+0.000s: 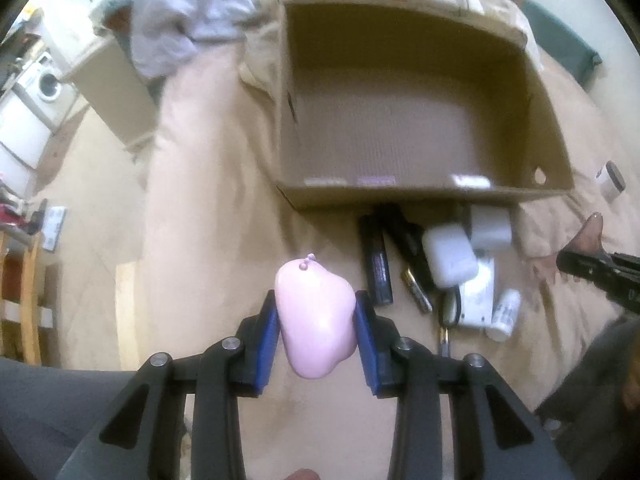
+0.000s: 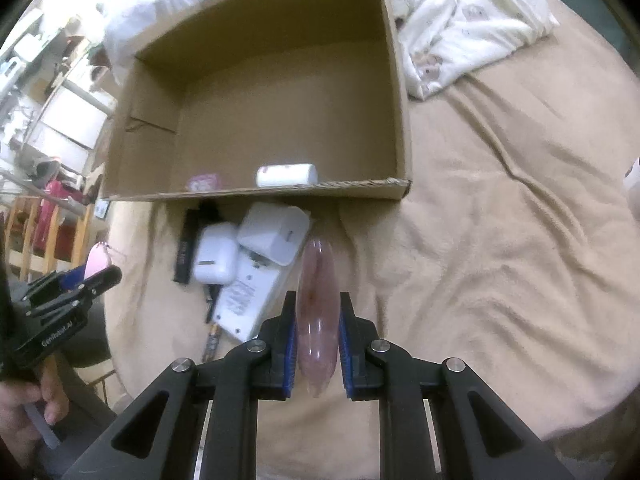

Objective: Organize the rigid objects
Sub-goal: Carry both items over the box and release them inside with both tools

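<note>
We note the left gripper (image 1: pixel 316 316) tilted steeply down, short of the cardboard box (image 1: pixel 420 194), pads clamped on a pink blob-shaped case (image 1: pixel 316 320). Right of it, the right gripper (image 2: pixel 318 334) likewise tilted, pinching a translucent pinkish disc (image 2: pixel 318 304) edgewise beside the white clutter (image 2: pixel 256 264).

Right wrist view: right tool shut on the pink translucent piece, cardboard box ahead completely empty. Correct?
Not quite. The right tool is shut on the pink translucent piece, but the cardboard box ahead is not empty: the right wrist view shows a white tube and a small pink item against its near wall.
</note>
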Demonstrator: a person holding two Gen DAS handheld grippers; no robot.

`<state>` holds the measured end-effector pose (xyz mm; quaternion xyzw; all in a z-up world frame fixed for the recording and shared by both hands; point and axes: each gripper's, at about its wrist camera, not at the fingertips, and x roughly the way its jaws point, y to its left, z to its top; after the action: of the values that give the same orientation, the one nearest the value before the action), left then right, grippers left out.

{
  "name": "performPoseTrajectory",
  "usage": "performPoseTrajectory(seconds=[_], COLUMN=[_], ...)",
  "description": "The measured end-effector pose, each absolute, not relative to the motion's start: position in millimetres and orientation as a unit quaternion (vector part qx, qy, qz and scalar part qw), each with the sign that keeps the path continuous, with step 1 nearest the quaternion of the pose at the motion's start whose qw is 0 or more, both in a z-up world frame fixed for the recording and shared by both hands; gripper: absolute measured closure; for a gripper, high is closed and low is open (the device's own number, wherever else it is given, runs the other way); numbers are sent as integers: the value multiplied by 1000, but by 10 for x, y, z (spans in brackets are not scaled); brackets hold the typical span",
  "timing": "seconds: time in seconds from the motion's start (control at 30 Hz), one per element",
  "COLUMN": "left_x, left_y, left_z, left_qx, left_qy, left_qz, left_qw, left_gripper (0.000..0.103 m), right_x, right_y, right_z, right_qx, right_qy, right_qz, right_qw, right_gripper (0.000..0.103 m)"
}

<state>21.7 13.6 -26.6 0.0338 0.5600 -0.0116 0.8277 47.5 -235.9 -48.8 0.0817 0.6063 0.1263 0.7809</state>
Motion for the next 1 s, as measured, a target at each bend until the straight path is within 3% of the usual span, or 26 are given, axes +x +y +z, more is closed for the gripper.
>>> performPoseTrajectory(seconds=[0.5,1.0], left_x=[595,1346], left_y=[-14,-299], left_z=[359,543], left_qx=[39,61], left_qy=[485,467], left_qz=[-24,-49], left_qw=[874,881], left_gripper=[70,70], right_x=[662,1268], right_y=[-2246,-2146], right_z=[152,423], right_qx=[90,83], right_qy=[546,515], right_qz=[151,155], right_qw=[819,839], right_gripper=[84,84])
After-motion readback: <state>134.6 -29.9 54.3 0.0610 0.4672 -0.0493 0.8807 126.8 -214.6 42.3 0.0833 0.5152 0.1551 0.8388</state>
